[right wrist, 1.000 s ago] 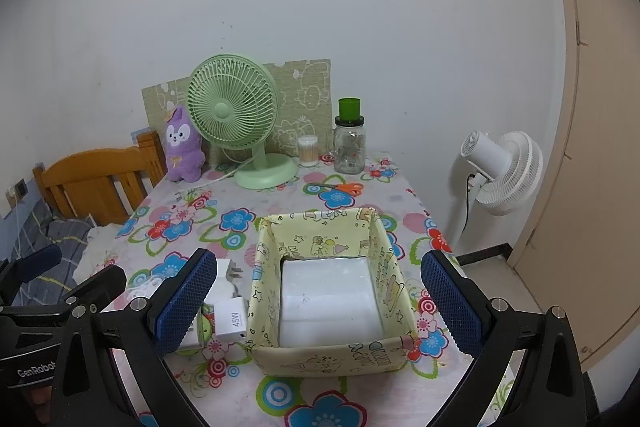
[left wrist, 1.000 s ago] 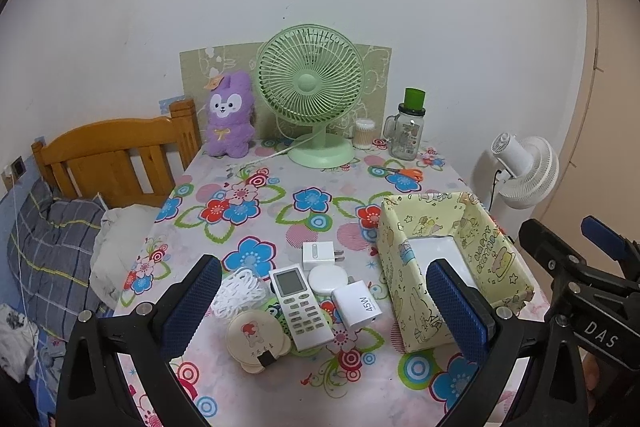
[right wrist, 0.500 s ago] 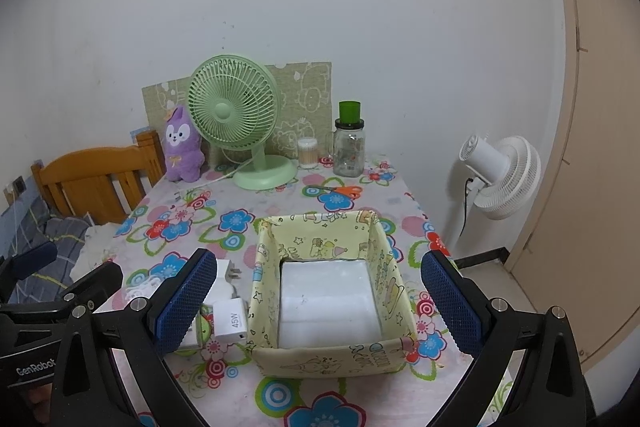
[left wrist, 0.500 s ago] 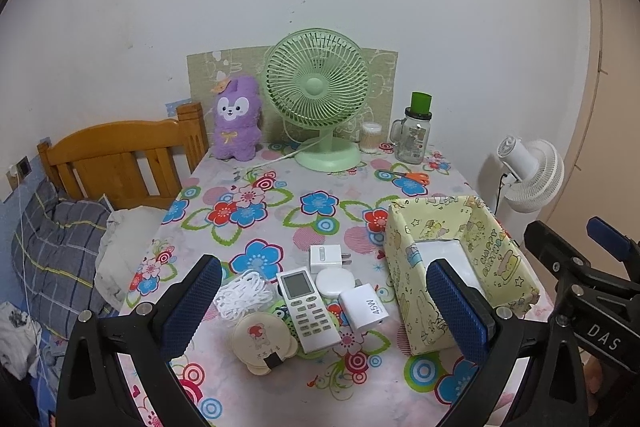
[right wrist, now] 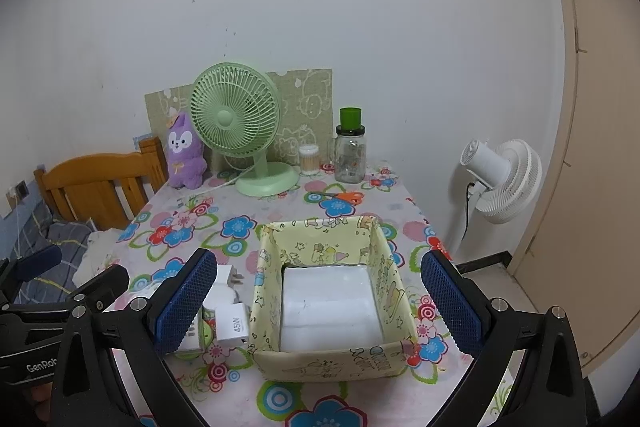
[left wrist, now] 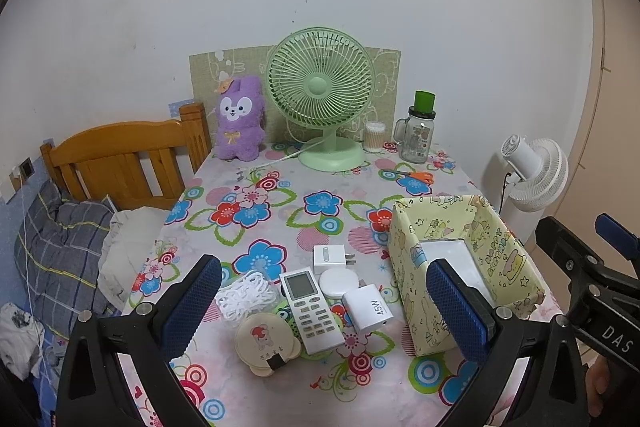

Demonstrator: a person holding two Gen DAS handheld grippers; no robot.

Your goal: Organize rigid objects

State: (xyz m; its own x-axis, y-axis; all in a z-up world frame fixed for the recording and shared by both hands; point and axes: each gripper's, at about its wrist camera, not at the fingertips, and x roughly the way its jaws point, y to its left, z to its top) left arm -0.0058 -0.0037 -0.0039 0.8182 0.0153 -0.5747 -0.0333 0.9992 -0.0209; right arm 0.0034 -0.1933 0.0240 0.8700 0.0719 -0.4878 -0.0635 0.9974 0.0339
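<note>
Your left gripper [left wrist: 326, 301] and right gripper [right wrist: 320, 301] both hang spread wide, holding nothing. The box [right wrist: 264, 291] sits near right on the table [left wrist: 280, 195]. Only the left view shows the remote [left wrist: 310, 309], cord [left wrist: 246, 295] and round case [left wrist: 264, 341]; the right view shows the box's white floor.

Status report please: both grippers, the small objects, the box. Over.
Left gripper and right gripper open, empty. Remote, 45W charger on table, outside yellow box. Path clear.
</note>
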